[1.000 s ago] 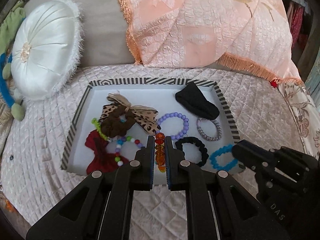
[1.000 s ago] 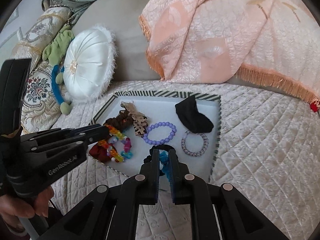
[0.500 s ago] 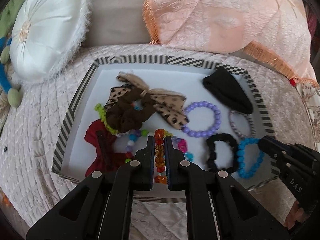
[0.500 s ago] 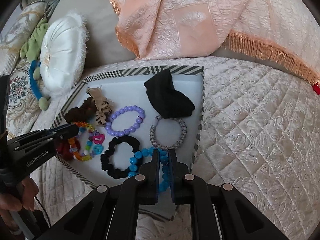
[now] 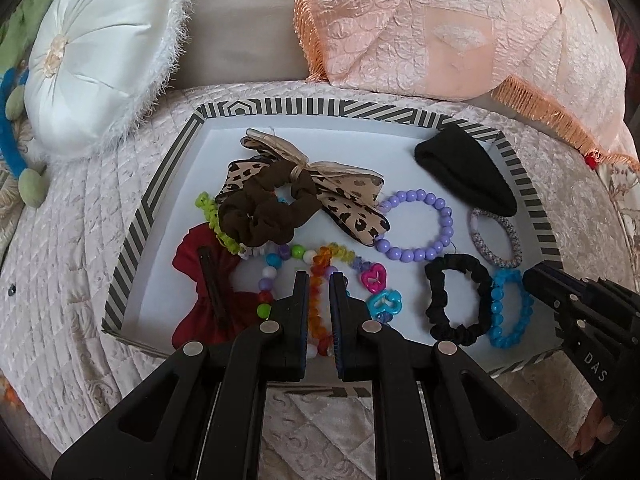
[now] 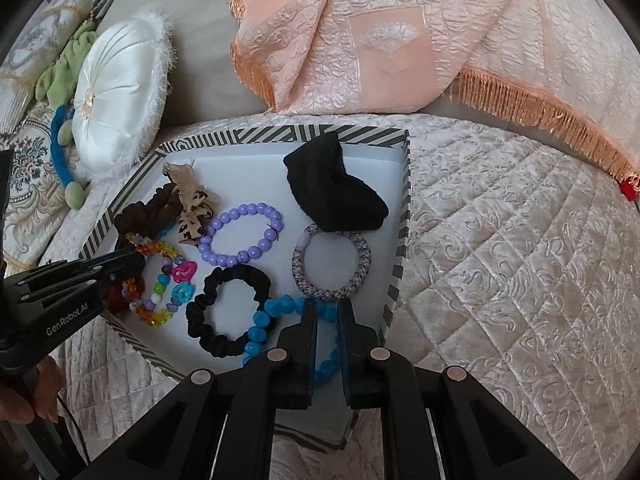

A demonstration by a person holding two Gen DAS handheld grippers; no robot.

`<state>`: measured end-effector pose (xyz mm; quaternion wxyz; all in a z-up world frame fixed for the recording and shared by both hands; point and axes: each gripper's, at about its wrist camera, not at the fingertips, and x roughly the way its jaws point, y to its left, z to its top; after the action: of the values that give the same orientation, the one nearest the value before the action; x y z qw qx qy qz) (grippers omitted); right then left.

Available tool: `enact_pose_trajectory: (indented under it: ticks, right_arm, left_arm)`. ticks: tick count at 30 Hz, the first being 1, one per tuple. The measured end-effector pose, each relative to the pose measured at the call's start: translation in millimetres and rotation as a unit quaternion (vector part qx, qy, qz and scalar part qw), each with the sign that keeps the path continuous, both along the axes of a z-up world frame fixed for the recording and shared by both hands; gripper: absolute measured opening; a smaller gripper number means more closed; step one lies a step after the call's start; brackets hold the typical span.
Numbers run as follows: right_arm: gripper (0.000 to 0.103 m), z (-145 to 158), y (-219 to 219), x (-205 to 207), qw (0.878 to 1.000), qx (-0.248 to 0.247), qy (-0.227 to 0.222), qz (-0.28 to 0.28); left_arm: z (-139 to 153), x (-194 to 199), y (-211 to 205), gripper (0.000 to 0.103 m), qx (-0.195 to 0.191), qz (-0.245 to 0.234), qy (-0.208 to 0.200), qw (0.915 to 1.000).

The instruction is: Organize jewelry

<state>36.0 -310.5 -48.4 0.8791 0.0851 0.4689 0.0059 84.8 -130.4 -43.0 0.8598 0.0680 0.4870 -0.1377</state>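
A striped-rim tray (image 5: 160, 184) (image 6: 402, 216) on the quilted bed holds hair ties and bracelets. My left gripper (image 5: 319, 280) is shut on an orange bead bracelet (image 5: 318, 300) low over the tray's near left part. My right gripper (image 6: 327, 308) is shut on a blue bead bracelet (image 6: 260, 330) (image 5: 508, 312) at the tray's near right, beside a black scrunchie (image 6: 228, 312) (image 5: 456, 300). A purple bead bracelet (image 5: 420, 226), a grey woven tie (image 6: 332, 264), a black cloth (image 5: 464, 172), a brown scrunchie (image 5: 264, 212), a leopard bow (image 5: 348, 200) and a red scrunchie (image 5: 208, 284) also lie in the tray.
A white round cushion (image 5: 96, 52) stands at the back left. A peach fringed blanket (image 5: 460, 28) is heaped behind the tray. A colourful bead strand with heart charms (image 5: 374, 278) lies by the left gripper. Quilted bedspread (image 6: 520, 280) spreads to the right.
Both grippers have moved forward and down over the tray, each still holding its bracelet. The orange and blue bracelets now hang low inside the tray's near edge.
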Motion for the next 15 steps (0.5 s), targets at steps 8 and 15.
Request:
enact_pose_trajectory:
  ticks: [8, 15]
  right_arm:
    - [0.039, 17.7, 11.9, -25.5, 0.999, 0.004, -0.031, 0.004]
    - [0.039, 27.9, 16.0, -62.5, 0.999, 0.010, -0.046, -0.012]
  left_arm:
    - [15.7, -19.3, 11.5, 0.040, -0.015, 0.004, -0.014, 0.9998]
    - [31.3, -45.9, 29.2, 0.042, -0.010, 0.008, -0.041, 0.9991]
